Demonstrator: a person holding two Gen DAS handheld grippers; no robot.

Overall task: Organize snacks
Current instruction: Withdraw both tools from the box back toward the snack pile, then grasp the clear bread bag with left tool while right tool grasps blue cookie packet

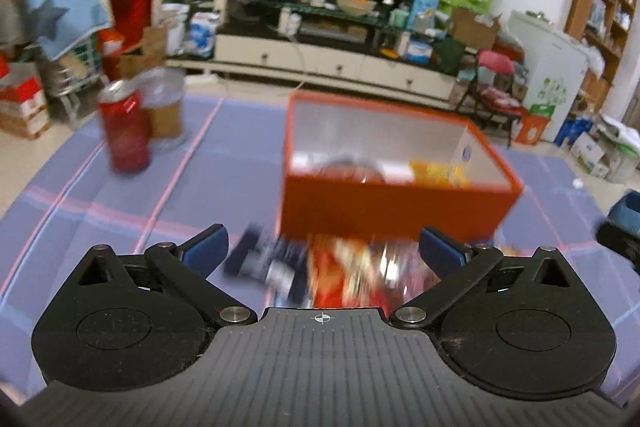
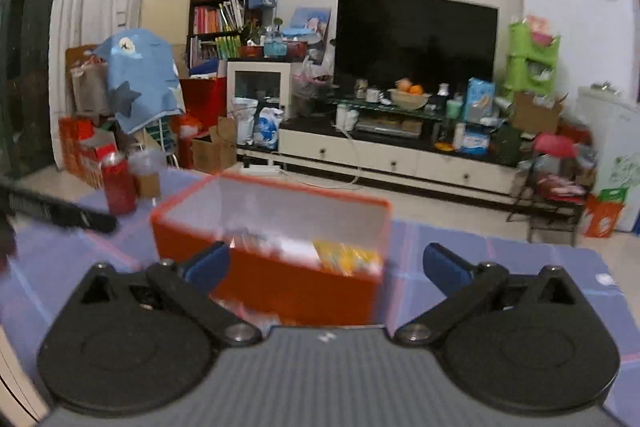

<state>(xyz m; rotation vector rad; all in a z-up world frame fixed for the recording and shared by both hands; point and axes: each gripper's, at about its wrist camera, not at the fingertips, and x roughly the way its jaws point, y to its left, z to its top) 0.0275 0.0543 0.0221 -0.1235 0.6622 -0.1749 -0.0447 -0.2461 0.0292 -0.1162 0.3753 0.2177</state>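
Observation:
An orange box (image 1: 384, 211) with white inner walls stands on the purple tablecloth, with snack packets inside, one of them yellow (image 1: 438, 173). In front of it lie blurred snack packets: a dark blue one (image 1: 266, 263) and a red and orange one (image 1: 352, 275). My left gripper (image 1: 324, 251) hovers open over these packets, and nothing is pinched between its blue pads. In the right wrist view the same box (image 2: 288, 287) sits ahead, its yellow packet (image 2: 346, 257) showing. My right gripper (image 2: 326, 265) is wide open and empty in front of the box.
A red can (image 1: 125, 131) and a clear plastic cup (image 1: 165, 111) stand at the table's left, also seen as the can (image 2: 118, 185) and cup (image 2: 146, 171). The left gripper's body (image 2: 60, 213) shows at the left. Beyond the table are a TV cabinet (image 1: 328, 63) and cluttered shelves.

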